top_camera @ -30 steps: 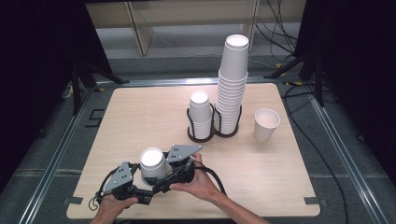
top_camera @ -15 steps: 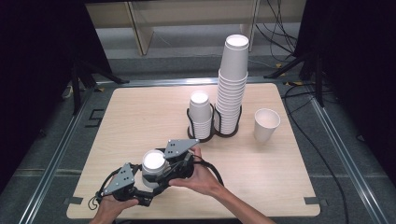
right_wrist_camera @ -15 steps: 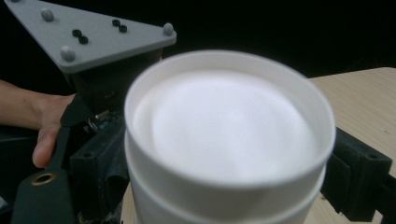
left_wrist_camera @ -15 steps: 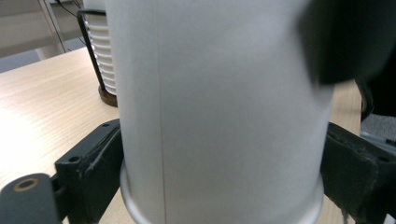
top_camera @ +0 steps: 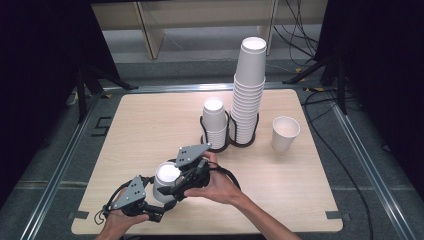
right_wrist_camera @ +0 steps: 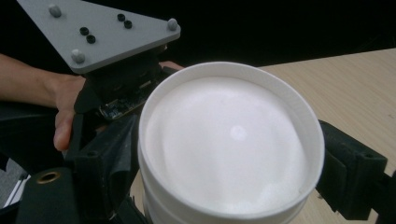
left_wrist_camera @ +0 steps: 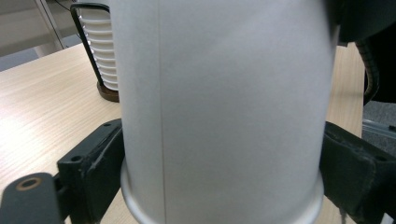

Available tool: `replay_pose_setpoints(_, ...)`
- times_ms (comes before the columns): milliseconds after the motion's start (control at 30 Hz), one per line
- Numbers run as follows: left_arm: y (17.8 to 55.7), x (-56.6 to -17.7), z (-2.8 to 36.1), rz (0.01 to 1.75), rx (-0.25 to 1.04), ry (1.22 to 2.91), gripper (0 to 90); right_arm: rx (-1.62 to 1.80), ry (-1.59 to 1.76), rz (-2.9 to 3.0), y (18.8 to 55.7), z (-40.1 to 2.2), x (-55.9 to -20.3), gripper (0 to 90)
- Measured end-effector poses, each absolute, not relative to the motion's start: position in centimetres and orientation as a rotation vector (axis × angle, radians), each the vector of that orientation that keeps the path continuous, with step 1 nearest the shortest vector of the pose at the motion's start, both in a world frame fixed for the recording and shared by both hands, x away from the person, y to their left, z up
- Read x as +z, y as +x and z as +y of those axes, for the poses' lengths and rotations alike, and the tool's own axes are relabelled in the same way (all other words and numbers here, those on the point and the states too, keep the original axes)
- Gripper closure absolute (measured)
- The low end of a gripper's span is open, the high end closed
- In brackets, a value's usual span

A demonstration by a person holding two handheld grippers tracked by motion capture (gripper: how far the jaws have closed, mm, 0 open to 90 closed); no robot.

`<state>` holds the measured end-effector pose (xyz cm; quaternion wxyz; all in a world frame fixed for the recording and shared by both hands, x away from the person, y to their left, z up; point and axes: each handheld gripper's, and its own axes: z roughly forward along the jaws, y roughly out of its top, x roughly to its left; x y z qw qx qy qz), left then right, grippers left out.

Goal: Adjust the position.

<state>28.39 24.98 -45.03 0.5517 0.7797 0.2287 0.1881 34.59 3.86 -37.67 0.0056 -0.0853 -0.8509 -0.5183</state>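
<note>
A white paper cup (top_camera: pixel 166 176) sits upside down between the two grippers near the table's (top_camera: pixel 130 125) front edge, its flat base facing up. In the left gripper view the cup (left_wrist_camera: pixel 219 107) shows a smooth wall with a thin vertical seam and a rolled rim at the bottom. The left gripper (top_camera: pixel 150 200) has just been closing, and its black jaws press against the cup's wall low down, near the rim. The right gripper (top_camera: pixel 175 187) clamps the cup higher up, close to the base; in its own view the cup (right_wrist_camera: pixel 229 140) shows a recessed round bottom ringed by a raised edge. The cup's top and bottom are cut off in the left gripper view. Whether the cup rests on the table or hangs above it I cannot tell.
</note>
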Motion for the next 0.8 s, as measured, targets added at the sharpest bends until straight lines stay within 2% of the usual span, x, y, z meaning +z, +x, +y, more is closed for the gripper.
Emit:
replay_pose_setpoints(500,27.92,-44.85,24.74,0.474,0.497,1.928,10.5,-1.521,-0.191,-2.687,34.94,3.43,-37.57,17.4)
replay_pose_setpoints(800,27.64,-44.94,24.42,0.472,0.472,1.903,10.4,-1.465,-0.212,-2.662,34.54,3.59,-37.72,20.6)
